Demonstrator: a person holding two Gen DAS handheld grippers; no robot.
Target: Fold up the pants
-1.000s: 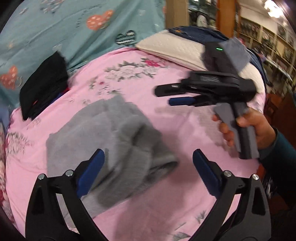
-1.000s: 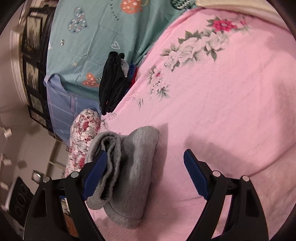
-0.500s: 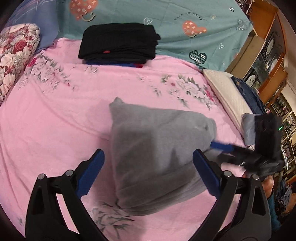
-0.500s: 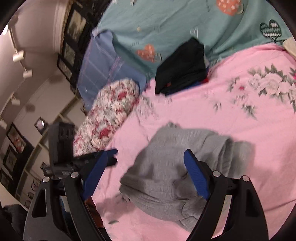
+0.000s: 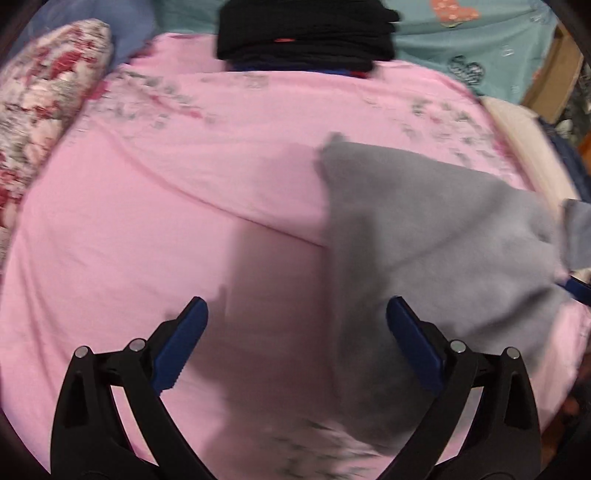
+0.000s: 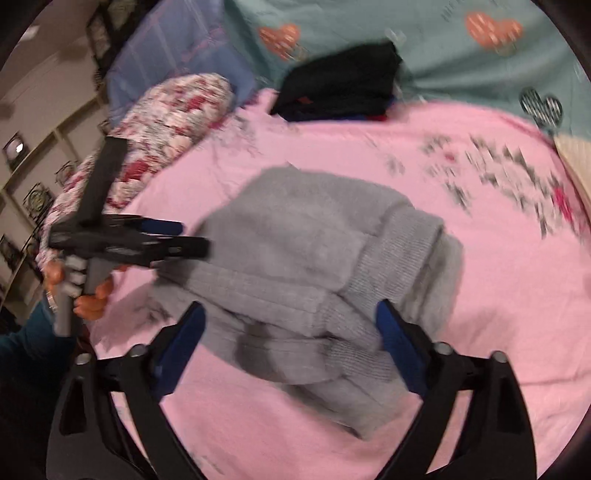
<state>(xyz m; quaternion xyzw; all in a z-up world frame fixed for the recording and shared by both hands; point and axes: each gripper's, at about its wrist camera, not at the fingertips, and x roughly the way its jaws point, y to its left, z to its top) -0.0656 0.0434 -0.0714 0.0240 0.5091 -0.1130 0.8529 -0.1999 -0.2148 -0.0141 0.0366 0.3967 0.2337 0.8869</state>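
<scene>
So the pants (image 6: 314, 266) sit bunched on the bed (image 6: 517, 295), nothing gripped. Right tongs (image 6: 288, 328) are opening, hovering right over the pile. Left tongs (image 5: 295, 332) gape empty, pants off at 2 o'clock. Right's nearer, I'd say.

A pink bedsheet (image 5: 147, 229) printed with grey-green and red flower sprays covers the bed; its pattern is smeared by blur in both views. At its far edge lies a stack of folded black clothes (image 5: 306, 33), with a strip of blue and a bit of red showing beneath it. Behind the stack hangs a teal cloth with heart motifs (image 6: 461, 48). To the left rests a red-and-white floral pillow (image 5: 40, 96), and beside it a pale blue checked cushion (image 6: 173, 55). A cream pillow (image 5: 524, 147) sits at the right edge. Wall shelves with framed items (image 6: 33, 177) stand at far left.
</scene>
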